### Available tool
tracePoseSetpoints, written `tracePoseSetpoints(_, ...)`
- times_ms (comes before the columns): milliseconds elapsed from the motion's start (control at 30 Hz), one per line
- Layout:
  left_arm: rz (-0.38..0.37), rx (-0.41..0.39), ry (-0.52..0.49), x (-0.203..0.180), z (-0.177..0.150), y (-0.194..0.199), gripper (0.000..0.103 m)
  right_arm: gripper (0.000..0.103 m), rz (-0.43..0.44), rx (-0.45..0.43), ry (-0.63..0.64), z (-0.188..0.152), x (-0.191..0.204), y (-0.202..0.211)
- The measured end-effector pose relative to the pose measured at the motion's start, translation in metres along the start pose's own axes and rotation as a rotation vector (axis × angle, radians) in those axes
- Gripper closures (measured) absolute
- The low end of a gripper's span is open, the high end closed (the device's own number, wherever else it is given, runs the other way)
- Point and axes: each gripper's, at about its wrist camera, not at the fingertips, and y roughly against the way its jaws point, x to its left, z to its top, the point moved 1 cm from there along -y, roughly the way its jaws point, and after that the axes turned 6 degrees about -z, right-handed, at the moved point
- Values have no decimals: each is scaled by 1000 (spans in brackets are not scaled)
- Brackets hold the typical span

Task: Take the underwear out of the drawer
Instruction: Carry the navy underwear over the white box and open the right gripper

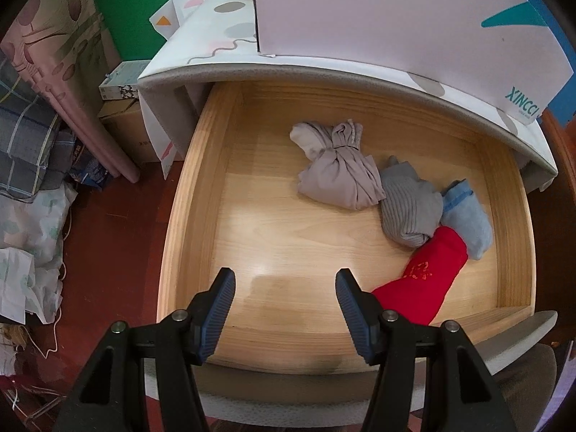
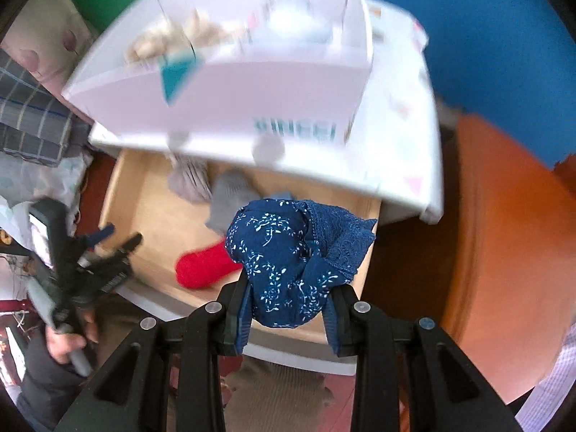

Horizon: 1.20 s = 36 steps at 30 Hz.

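Right tongs (image 2: 288, 309) clamp blue underwear (image 2: 288, 262) above the drawer (image 2: 151, 216)

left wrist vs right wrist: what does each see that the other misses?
Left wrist only: the left gripper from behind, fingers apart with nothing between them, the bare drawer floor below, and the light blue garment in full.

Right wrist only: the right gripper shut on navy floral underwear above the drawer, a hand holding the left gripper from the side, and items inside the white box.

Both: the open wooden drawer, the beige bundle, the grey ribbed garment, the red garment and the white box.
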Motion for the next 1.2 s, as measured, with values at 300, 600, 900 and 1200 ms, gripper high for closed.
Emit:
tracePoseSetpoints(300,-20,-19,15,2,-1,4,44,73,30,-145,-24,57,8,56)
tracePoseSetpoints(600,-50,-12,40,6,0,2,44,73,15,-136,15,107,46,38)
tracePoseSetpoints(900,-58,-23,34,4,0,4,44,71,-27,-86,61,151,80,-3)
tracePoseSetpoints(1200,-78,-31,50,6,1,4,44,64,-64,-11,68,166,85,-49)
